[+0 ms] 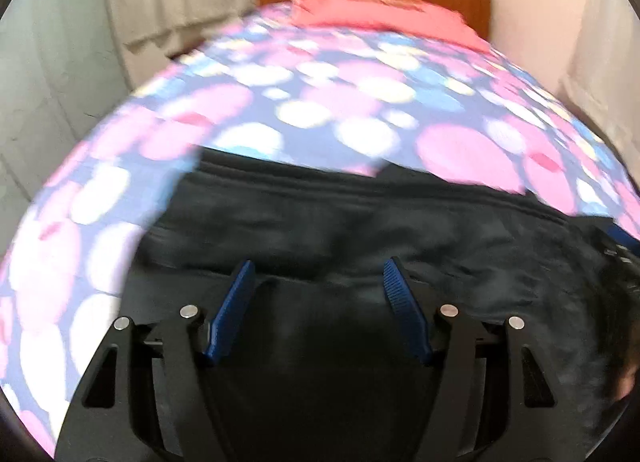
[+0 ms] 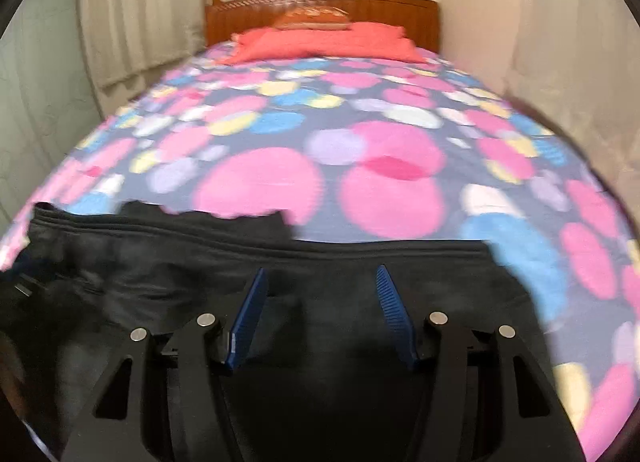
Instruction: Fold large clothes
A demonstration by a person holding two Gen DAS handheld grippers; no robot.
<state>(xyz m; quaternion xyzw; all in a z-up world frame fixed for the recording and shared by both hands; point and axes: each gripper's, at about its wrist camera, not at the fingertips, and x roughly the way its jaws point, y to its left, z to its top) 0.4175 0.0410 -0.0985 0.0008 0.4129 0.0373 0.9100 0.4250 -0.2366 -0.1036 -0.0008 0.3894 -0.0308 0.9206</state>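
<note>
Left gripper (image 1: 318, 268): jaws stand apart at a moderate spread, blue ribbed pads (image 1: 232, 312) clear of each other. They point down over the black garment (image 1: 360, 222); dark cloth fills the gap between them, but blur prevents telling whether the pads press on it or merely hover above. No pinched fold is visible.

Right gripper (image 2: 320, 274): jaws likewise part-open, slightly narrower, blue pads (image 2: 394, 316) separated. Black cloth lies beneath and between them; no grip can be confirmed.

The garment lies spread across the near edge of the bed (image 2: 520, 166), running side to side. A stitched band or seam (image 2: 200, 228) forms its far edge. In the left view it reaches from near the bed's left side to the picture's right edge, where part of the other gripper (image 1: 618, 250) shows. In the right view it ends short of the bed's right side, leaving bedsheet exposed there.

Beyond the garment, the bedsheet (image 2: 280, 182), dark blue with pink, white, yellow and light-blue circles, is bare through the middle of the bed.

At the far end, a red pillow (image 2: 324, 44) lies against the wooden headboard (image 2: 248, 8), with a patterned orange-brown cushion (image 2: 316, 18) behind it.

Pale curtains (image 2: 132, 14) hang along the bed's left side; a light wall runs along the right. Both views are motion-blurred.
</note>
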